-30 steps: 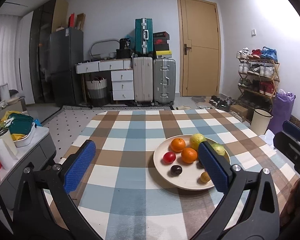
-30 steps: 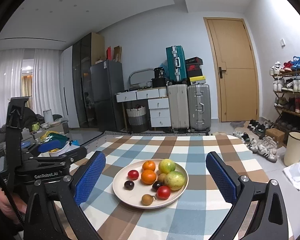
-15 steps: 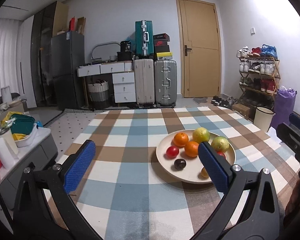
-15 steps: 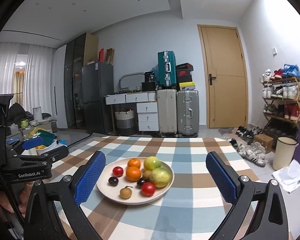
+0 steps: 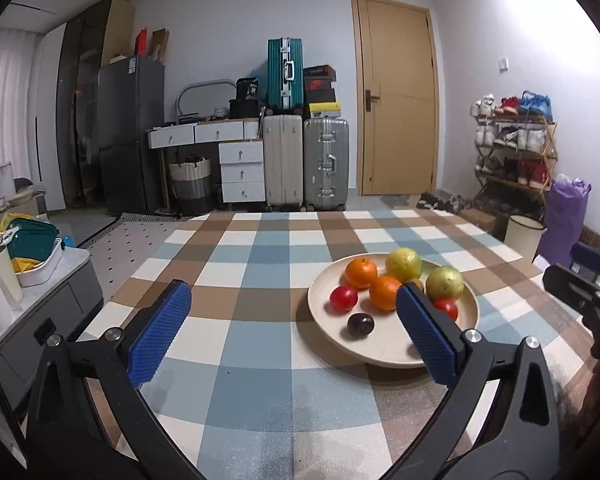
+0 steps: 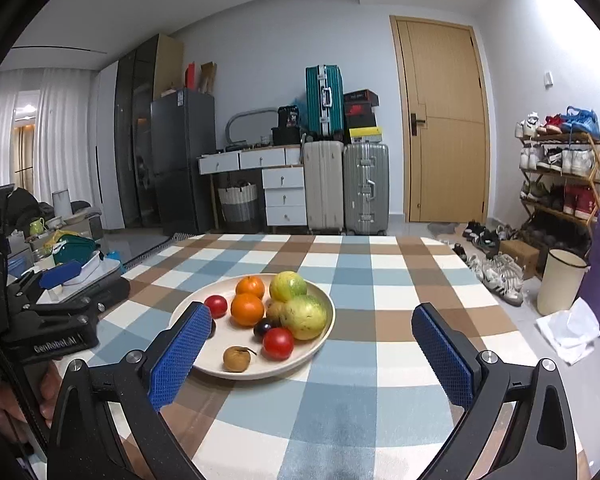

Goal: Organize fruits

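Observation:
A cream plate [image 5: 384, 354] [image 6: 320, 342] of fruit sits on the checked tablecloth [image 5: 260, 276]. It holds two oranges [image 6: 247, 309], two yellow-green fruits [image 6: 305, 317], two red tomatoes [image 6: 278, 343], dark plums [image 5: 360, 325] and a small brown fruit [image 6: 236, 358]. My left gripper [image 5: 294, 338] is open and empty, low over the table, its right finger in front of the plate's near right side. My right gripper [image 6: 312, 354] is open and empty, its left finger in front of the plate's left rim.
A low grey side cabinet [image 5: 40, 300] with bottles and a tray stands left of the table. Suitcases [image 5: 304, 160], white drawers and a door are at the back. A shoe rack [image 5: 516, 148], a bin [image 6: 560, 288] and a purple bag stand to the right.
Both grippers have dropped lower and tilted up, so the plate now sits nearer the fingers. In the right wrist view the plate has shifted left. Both stay open.

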